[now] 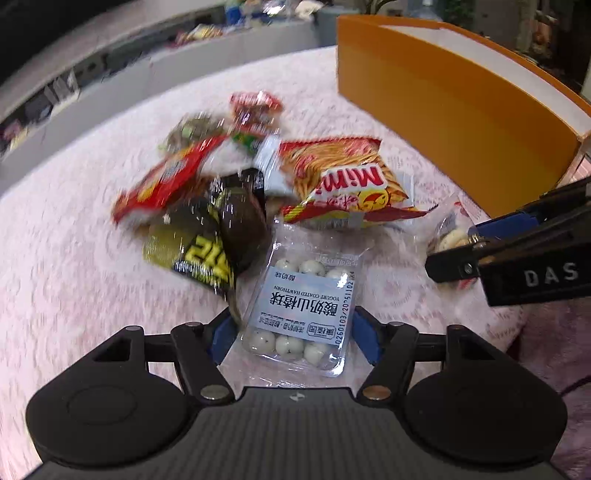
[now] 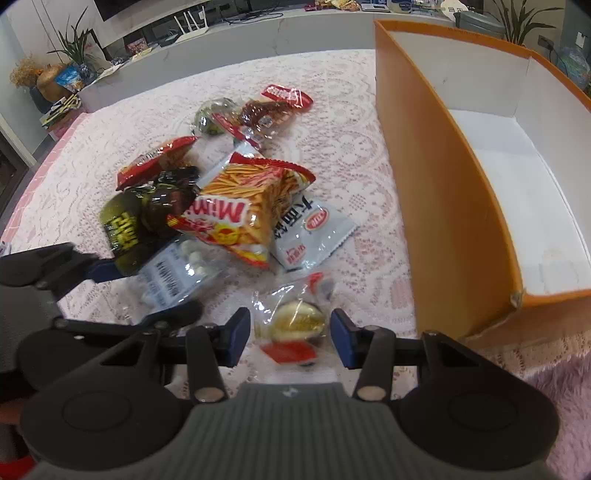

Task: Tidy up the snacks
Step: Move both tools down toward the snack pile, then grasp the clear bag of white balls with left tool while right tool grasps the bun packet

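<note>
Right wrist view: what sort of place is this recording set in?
Probably a home living room. Snack packets lie on a pink lace tablecloth beside an orange box, and behind them a long low counter holds potted plants and a white router.

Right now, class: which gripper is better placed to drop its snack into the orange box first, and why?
Right. The right gripper straddles the clear-wrapped snack beside the orange box; the left gripper straddles the hawthorn ball pack farther from it.
</note>
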Motion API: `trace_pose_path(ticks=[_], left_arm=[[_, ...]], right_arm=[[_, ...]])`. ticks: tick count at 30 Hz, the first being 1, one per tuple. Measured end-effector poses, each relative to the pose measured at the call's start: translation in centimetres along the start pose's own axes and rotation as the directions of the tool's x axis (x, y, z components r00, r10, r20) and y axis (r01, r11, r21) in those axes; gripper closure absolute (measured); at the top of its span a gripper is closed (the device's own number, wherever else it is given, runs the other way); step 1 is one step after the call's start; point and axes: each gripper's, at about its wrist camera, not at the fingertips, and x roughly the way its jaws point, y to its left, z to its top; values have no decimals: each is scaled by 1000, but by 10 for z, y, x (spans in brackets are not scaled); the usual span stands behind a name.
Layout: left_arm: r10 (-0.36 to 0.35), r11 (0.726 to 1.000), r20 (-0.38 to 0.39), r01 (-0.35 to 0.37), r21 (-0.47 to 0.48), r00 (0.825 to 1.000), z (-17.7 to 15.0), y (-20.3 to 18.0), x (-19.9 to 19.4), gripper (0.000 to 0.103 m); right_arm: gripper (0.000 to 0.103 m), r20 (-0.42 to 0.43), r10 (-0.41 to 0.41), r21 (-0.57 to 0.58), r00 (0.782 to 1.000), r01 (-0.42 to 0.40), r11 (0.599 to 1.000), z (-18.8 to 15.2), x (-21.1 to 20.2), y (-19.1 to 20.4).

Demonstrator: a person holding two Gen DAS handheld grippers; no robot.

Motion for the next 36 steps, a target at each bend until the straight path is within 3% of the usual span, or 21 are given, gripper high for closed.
trace_pose_path(ticks=[4, 9, 15, 21, 25, 36], left_arm=[[-43, 997, 16, 43, -61, 999, -14, 5, -11, 23], [-106, 992, 68, 110, -57, 992, -22, 6, -22, 23], [-61, 998, 72, 62, -23, 996, -6, -2, -9, 22], [-33, 999, 21, 33, 2, 999, -1, -11, 3, 23], [-34, 999, 12, 34, 0, 999, 1, -10, 4, 34], [2, 1000, 32, -2, 2, 999, 3, -15, -17, 37]], right_arm=[[56, -3, 6, -2, 1000, -6, 1000, -3, 0, -2], [54, -1, 16, -14, 1000, -16, 1000, -5, -2, -2], [50, 14, 12, -63, 1000, -11, 998, -6, -3, -1], [50, 10, 6, -108, 1000, -5, 994, -6, 1, 0], [56, 16, 12, -115, 1000, -10, 993, -7, 4, 0], [63, 34, 40, -129, 999, -35, 991, -6, -12, 3]])
